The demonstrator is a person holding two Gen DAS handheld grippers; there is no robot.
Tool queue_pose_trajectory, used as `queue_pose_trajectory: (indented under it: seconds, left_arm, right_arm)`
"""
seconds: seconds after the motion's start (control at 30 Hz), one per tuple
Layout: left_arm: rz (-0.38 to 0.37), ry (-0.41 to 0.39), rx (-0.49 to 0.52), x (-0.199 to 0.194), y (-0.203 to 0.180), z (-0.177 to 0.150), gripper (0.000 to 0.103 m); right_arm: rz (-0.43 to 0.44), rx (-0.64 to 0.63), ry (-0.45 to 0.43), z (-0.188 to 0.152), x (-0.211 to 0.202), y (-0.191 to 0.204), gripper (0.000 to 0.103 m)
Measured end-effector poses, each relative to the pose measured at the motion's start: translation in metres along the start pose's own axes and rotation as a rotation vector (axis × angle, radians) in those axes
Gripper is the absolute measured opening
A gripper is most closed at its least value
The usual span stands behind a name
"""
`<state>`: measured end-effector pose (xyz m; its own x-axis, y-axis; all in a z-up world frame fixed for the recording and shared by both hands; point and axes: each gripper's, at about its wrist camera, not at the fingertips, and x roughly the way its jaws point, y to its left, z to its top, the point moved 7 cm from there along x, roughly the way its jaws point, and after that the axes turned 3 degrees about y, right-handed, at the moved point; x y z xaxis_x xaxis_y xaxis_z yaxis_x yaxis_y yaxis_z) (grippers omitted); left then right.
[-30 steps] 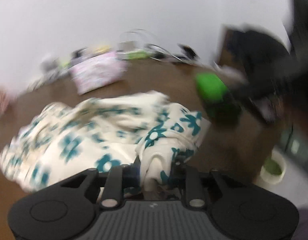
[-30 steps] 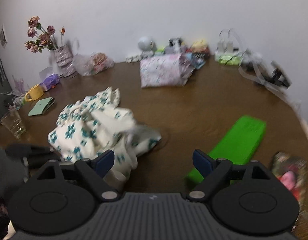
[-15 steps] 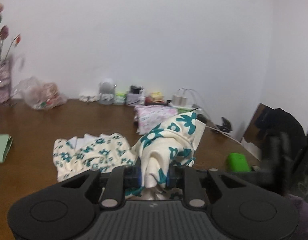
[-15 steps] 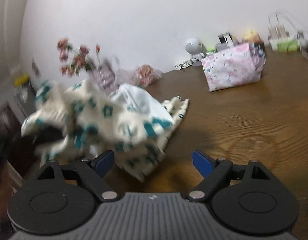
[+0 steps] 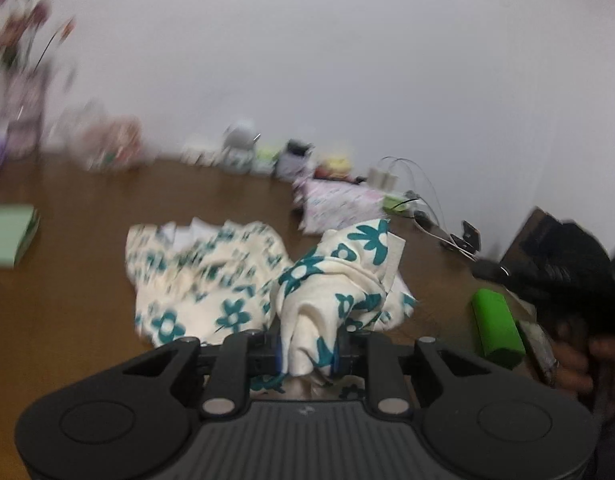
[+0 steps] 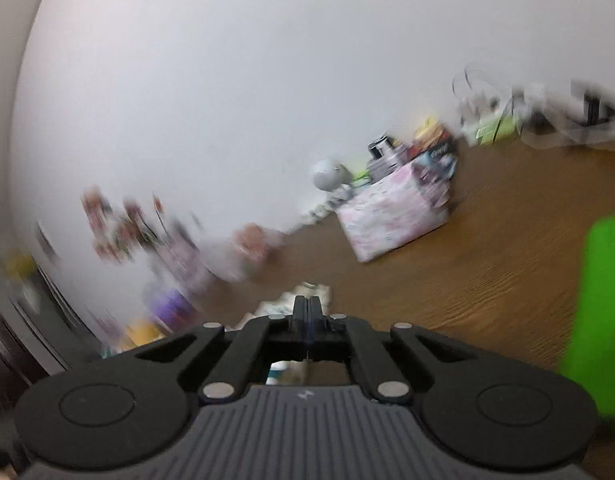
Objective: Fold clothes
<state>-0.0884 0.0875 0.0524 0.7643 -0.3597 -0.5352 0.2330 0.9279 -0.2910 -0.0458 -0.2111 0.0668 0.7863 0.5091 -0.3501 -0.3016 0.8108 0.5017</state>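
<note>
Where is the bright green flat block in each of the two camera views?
Left wrist view: bright green flat block at lower right, on the brown wooden table.
Right wrist view: blurred at the right edge.
Shared landmark: the pink floral folded cloth.

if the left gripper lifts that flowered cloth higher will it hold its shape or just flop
Probably flop: the flowered cloth bunches and sags where the left gripper pinches it. It looks light, so the loose part on the table would likely trail and drag.
</note>
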Motion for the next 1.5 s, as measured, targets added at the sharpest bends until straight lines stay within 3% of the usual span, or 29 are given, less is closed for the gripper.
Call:
queue_pose_trajectory:
  seconds: [0.07, 0.1, 0.13, 0.17, 0.27, 0.3, 0.33, 0.37, 0.4, 0.5, 0.63, 0.67, 0.7, 0.77, 0.83, 0.87, 0.93, 1.03, 1.07, 1.1, 1.13, 1.17, 1.2, 1.27, 1.33, 1.43, 1.5]
  left_arm:
    - [-0.034, -0.019, -0.006, -0.005, 0.002, 0.004, 0.019]
    - [-0.045, -0.033, 0.005, -0.008, 0.001, 0.007, 0.019]
    - [-0.054, -0.043, 0.018, -0.012, 0.0, 0.009, 0.019]
    - [-0.06, -0.051, 0.033, -0.016, -0.001, 0.011, 0.019]
    - [-0.065, -0.059, 0.06, -0.025, -0.002, 0.014, 0.019]
    - [-0.057, -0.069, 0.063, -0.027, 0.0, 0.018, 0.019]
    - [-0.045, -0.088, 0.066, -0.028, 0.002, 0.024, 0.019]
    - [-0.032, -0.108, 0.069, -0.029, 0.004, 0.031, 0.019]
    - [-0.02, -0.127, 0.072, -0.03, 0.007, 0.037, 0.019]
    - [0.009, -0.202, 0.08, -0.035, 0.01, 0.07, 0.019]
    - [-0.024, -0.415, 0.081, -0.064, -0.01, 0.183, 0.018]
    - [-0.045, -0.467, 0.084, -0.077, -0.017, 0.195, 0.018]
    - [-0.071, -0.513, 0.091, -0.092, -0.025, 0.195, 0.019]
    - [-0.121, -0.605, 0.104, -0.123, -0.041, 0.195, 0.022]
    - [-0.172, -0.697, 0.118, -0.154, -0.056, 0.195, 0.031]
    - [-0.177, -0.699, 0.126, -0.156, -0.059, 0.185, 0.04]
    - [-0.148, -0.604, 0.123, -0.131, -0.052, 0.149, 0.053]
    - [-0.012, -0.282, -0.005, -0.049, -0.011, 0.089, 0.068]
    - [0.052, -0.157, -0.057, -0.019, 0.007, 0.066, 0.066]
    - [0.084, -0.099, -0.068, -0.005, 0.014, 0.053, 0.062]
    - [0.092, -0.093, -0.047, -0.004, 0.013, 0.048, 0.047]
    - [0.1, -0.086, -0.027, -0.002, 0.013, 0.043, 0.041]
    - [0.107, -0.079, -0.006, -0.001, 0.012, 0.038, 0.041]
    - [0.123, -0.065, 0.035, 0.002, 0.011, 0.028, 0.048]
    - [0.138, -0.052, 0.076, 0.005, 0.01, 0.018, 0.058]
    - [0.161, -0.031, 0.137, 0.009, 0.009, 0.003, 0.074]
    - [0.165, -0.02, 0.166, 0.012, 0.007, -0.003, 0.074]
  right_arm:
    - [0.006, -0.104, 0.023, -0.008, 0.002, 0.017, 0.019]
    - [0.025, -0.126, 0.035, -0.011, 0.009, 0.025, 0.055]
    - [0.053, -0.133, 0.049, -0.015, 0.019, 0.032, 0.078]
    - [0.081, -0.14, 0.062, -0.019, 0.03, 0.039, 0.08]
    - [0.16, -0.119, 0.112, -0.031, 0.064, 0.055, 0.078]
    - [0.179, -0.065, 0.139, -0.035, 0.08, 0.053, 0.066]
    - [0.224, -0.004, 0.165, -0.037, 0.094, 0.051, 0.035]
    - [0.283, 0.059, 0.189, -0.038, 0.105, 0.049, 0.012]
    - [0.302, 0.085, 0.171, -0.032, 0.109, 0.05, 0.005]
    - [0.293, 0.079, 0.039, 0.007, 0.102, 0.063, 0.004]
    - [0.258, -0.052, -0.22, 0.119, 0.063, 0.109, 0.004]
    - [0.271, -0.073, -0.299, 0.153, 0.039, 0.123, 0.004]
    - [0.289, -0.095, -0.376, 0.184, 0.013, 0.136, 0.004]
    - [0.294, -0.222, -0.495, 0.212, -0.043, 0.166, 0.004]
    - [0.252, -0.32, -0.543, 0.2, -0.082, 0.177, 0.004]
    - [0.226, -0.365, -0.56, 0.191, -0.1, 0.181, 0.004]
    - [0.182, -0.428, -0.55, 0.171, -0.116, 0.179, 0.004]
    - [0.135, -0.448, -0.404, 0.133, -0.083, 0.151, 0.004]
    - [0.12, -0.454, -0.355, 0.12, -0.072, 0.142, 0.004]
    - [0.104, -0.46, -0.307, 0.107, -0.061, 0.133, 0.006]
    - [0.089, -0.466, -0.258, 0.095, -0.051, 0.123, 0.01]
    - [0.073, -0.471, -0.209, 0.082, -0.041, 0.114, 0.01]
    - [0.058, -0.477, -0.16, 0.069, -0.03, 0.104, 0.011]
    - [0.027, -0.487, -0.063, 0.043, -0.011, 0.085, 0.016]
    - [-0.005, -0.496, 0.035, 0.017, 0.008, 0.066, 0.032]
    - [-0.051, -0.508, 0.182, -0.021, 0.036, 0.037, 0.034]
    - [0.013, -0.571, 0.273, -0.056, 0.041, 0.047, 0.035]
